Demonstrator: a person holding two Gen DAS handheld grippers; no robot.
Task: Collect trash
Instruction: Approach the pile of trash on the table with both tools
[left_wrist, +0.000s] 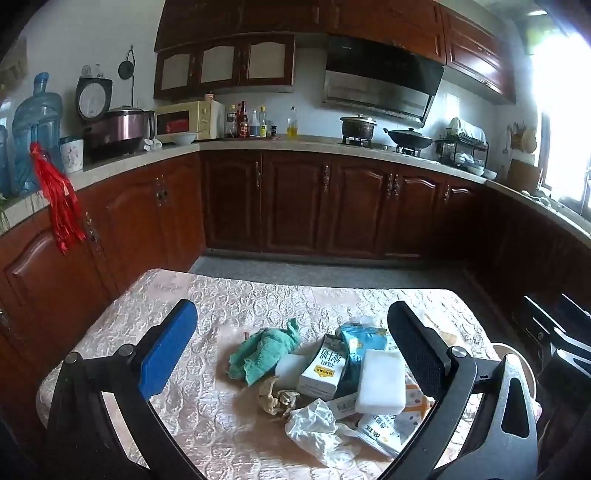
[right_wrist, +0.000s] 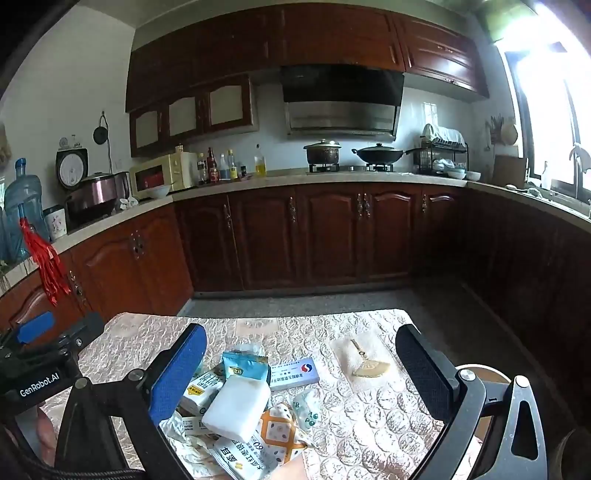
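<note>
Left view only: green rag (left_wrist: 264, 349). Right view only: small fan (right_wrist: 371, 368). Trash pile (left_wrist: 343, 384) on counter (left_wrist: 236, 299), ahead between left claw (left_wrist: 291, 341) tips; both claws, right claw (right_wrist: 301, 363) too, wide open, empty.

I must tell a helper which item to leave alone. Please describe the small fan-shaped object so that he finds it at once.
Look at the table with the pale embossed cover. The trash pile lies on its left part; the fan-shaped object lies alone to the right, on a pale cloth. It is flat, yellowish, with a thin handle.
</note>
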